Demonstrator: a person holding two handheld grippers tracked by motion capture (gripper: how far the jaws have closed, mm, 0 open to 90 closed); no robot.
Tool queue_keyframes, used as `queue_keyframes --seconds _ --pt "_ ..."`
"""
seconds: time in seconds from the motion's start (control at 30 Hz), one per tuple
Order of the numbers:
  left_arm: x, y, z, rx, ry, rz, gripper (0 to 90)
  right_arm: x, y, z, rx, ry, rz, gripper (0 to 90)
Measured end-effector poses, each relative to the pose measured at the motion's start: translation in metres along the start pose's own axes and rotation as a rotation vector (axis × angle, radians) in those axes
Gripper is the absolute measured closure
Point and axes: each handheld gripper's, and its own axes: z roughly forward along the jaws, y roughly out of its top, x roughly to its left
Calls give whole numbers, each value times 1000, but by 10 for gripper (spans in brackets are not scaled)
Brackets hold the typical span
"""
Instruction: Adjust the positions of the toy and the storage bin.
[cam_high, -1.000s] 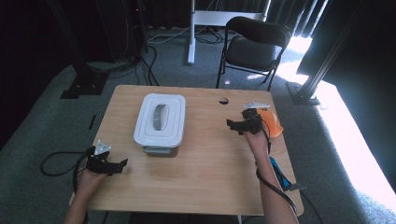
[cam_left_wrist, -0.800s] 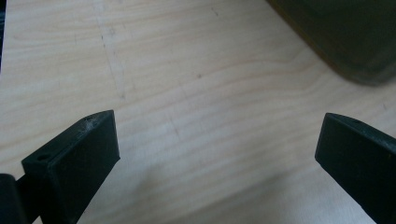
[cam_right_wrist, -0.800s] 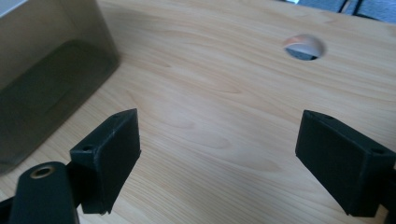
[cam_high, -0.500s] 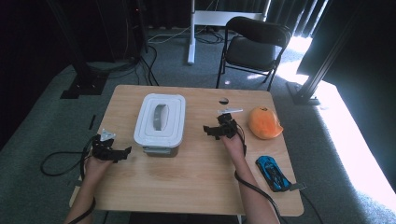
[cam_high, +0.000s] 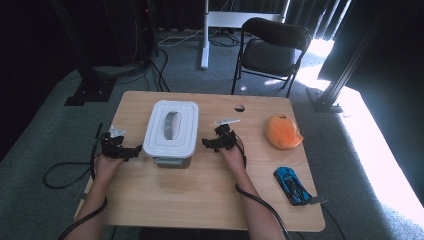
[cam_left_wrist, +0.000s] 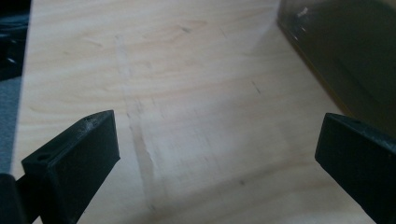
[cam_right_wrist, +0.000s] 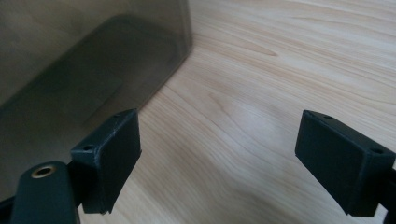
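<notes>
Bright sunlight pours in from the far right, past the right gripper (cam_high: 209, 142), and makes a white glare patch on the floor (cam_high: 380, 150). The room behind is very dark. The table (cam_high: 200, 200) is evenly lit, and the high view looks a bit soft and grainy. In the left gripper view, a dim shadow lies under the 2 jaws. In the right gripper view, the box wall (cam_right_wrist: 70, 70) beside the jaws looks dark and blurry.
</notes>
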Motion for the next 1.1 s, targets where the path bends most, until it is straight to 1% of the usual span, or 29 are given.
queue_keyframes --seconds 0.03,0.07,0.13,0.17,0.2,0.27,0.33,0.37,0.43,0.47,0.5,0.53,0.57,0.6,0.67,0.77,0.8,0.83,0.9,0.93,0.97,1.03,1.07,1.1 --pt "1 2 1 0 -5 -1 1 1 1 2 -4 -5 -4 136" --pt "2 4 3 4 0 1 2 1 2 4 -1 -12 -4 136" --pt "1 7 6 7 -5 10 2 2 3 7 -10 -1 9 136" --pt "1 9 8 10 0 15 2 2 4 8 -10 -5 12 136" --pt "1 11 9 10 -3 20 2 2 5 9 -7 -10 10 137" --pt "0 15 13 11 -1 23 2 2 7 10 -20 -7 18 137" --pt "-1 19 16 9 -7 23 1 3 10 11 -25 -26 25 137" --pt "-1 21 17 8 -6 27 1 3 11 12 -27 -21 30 137" --pt "-1 23 19 13 -9 31 1 4 14 13 -30 -45 33 137" --pt "-1 25 20 11 -9 32 1 4 15 14 -39 -42 40 137" --pt "-1 26 21 8 -10 28 1 4 16 15 -47 -29 51 137" --pt "-1 27 22 9 -8 29 2 5 17 16 -43 -30 51 137" --pt "-1 28 23 6 -9 28 1 7 18 17 -44 -36 40 137" --pt "-1 29 24 6 -10 24 1 8 19 19 -38 -33 34 137" --pt "-2 32 25 -1 -23 17 1 9 20 21 -33 -38 30 137" --pt "-4 35 26 -8 -19 11 1 11 21 24 -36 -42 36 148" --pt "-8 39 27 -5 -33 21 1 11 22 24 -37 -47 38 148" --pt "-9 40 27 -3 -35 28 1 11 23 24 -43 -42 33 147" --pt "-13 42 26 -6 -58 29 1 12 23 23 -40 -39 23 147" --pt "-15 42 26 -7 -64 33 1 11 23 23 -36 -35 25 148" --pt "-17 43 26 -8 -66 39 1 11 23 23 -30 -30 29 148" --pt "-18 42 25 -8 -70 39 1 12 23 23 -28 -31 29 150" --pt "-19 42 25 -9 -76 35 1 13 24 23 -15 -43 15 149" --pt "-19 41 25 -5 -74 34 1 13 24 23 -12 -38 8 149"
